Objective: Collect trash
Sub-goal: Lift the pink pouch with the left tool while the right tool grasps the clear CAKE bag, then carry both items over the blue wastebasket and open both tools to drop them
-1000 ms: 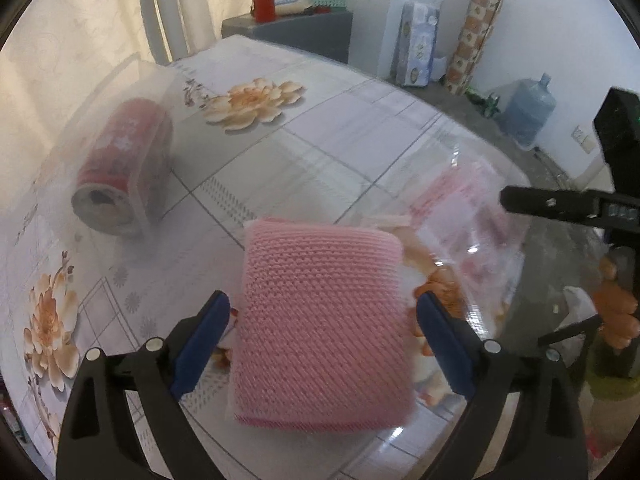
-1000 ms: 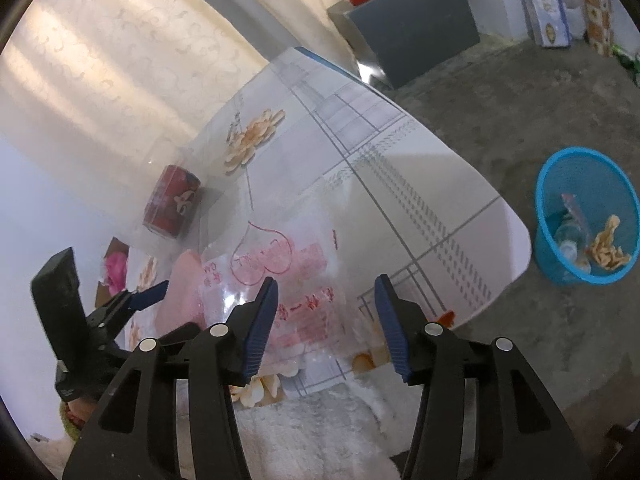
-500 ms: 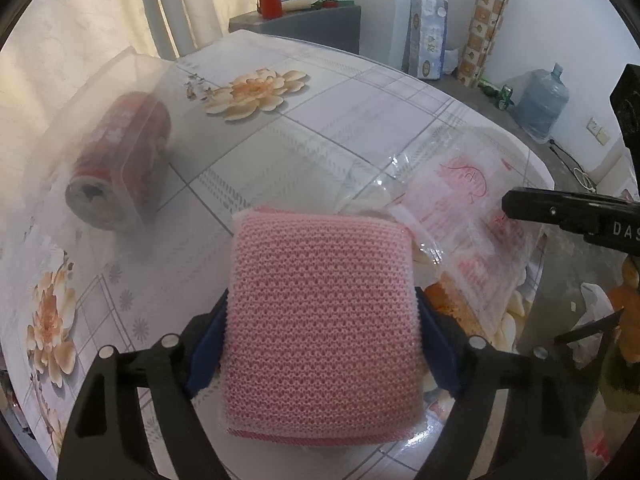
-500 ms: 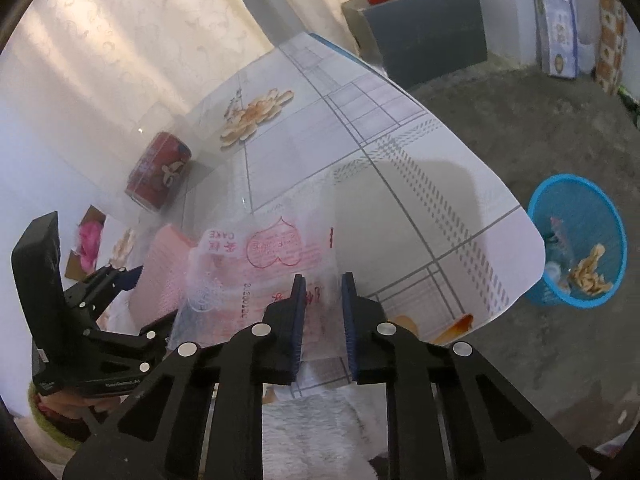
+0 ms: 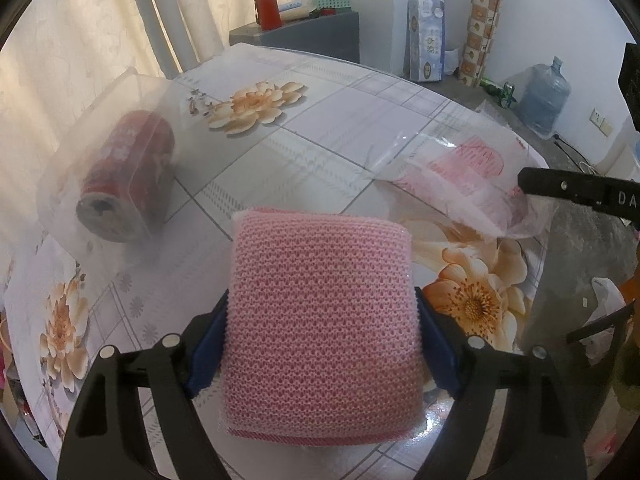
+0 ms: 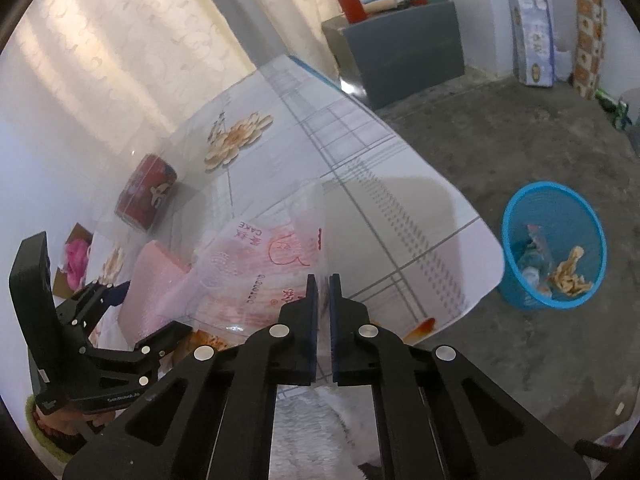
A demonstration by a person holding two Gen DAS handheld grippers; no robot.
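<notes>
Pink knitted sponge (image 5: 320, 320) at centre; red can (image 5: 128, 176) upper left; blue mesh bin (image 6: 554, 246) at right; cream-flowered tablecloth (image 5: 320, 128).

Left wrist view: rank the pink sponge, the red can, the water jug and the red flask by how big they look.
1. pink sponge, largest, though it is nearest the camera
2. red can
3. water jug
4. red flask, smallest, and farthest off
</notes>
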